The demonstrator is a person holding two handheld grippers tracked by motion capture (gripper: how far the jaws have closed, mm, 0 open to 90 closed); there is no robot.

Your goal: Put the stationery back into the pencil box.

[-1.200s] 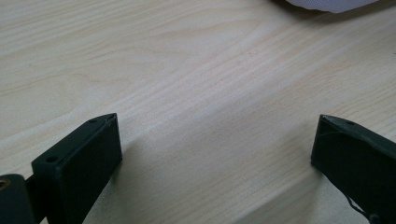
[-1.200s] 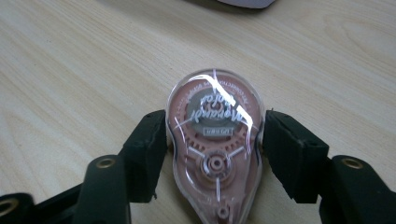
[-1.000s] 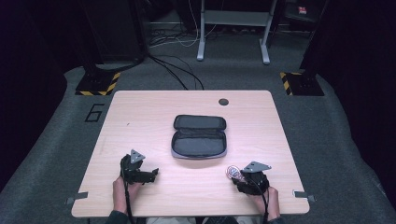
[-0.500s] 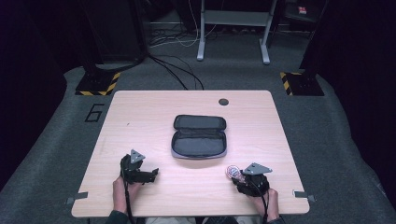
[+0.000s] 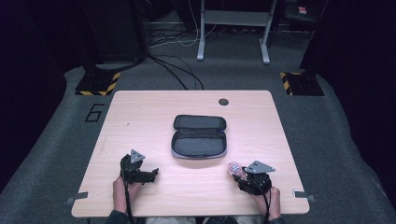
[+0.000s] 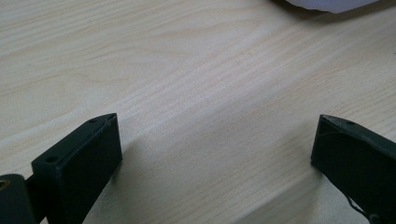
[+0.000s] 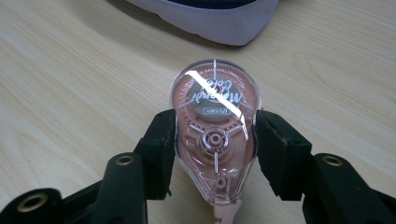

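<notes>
Left gripper point(image 5: 140, 173) sits low over the desk point(image 5: 154, 116), its fingers point(image 6: 79, 163) spread wide with bare wood between them, held by the left hand point(image 5: 122, 190) coming in from the near edge. Right gripper point(image 5: 240, 173) is clamped, both fingers point(image 7: 161, 149) pressed flat against the sides of a pink correction-tape dispenser point(image 7: 215, 144) that pokes out past the fingertips. Right hand point(image 5: 270, 198) grips from behind, grey plate on top.
</notes>
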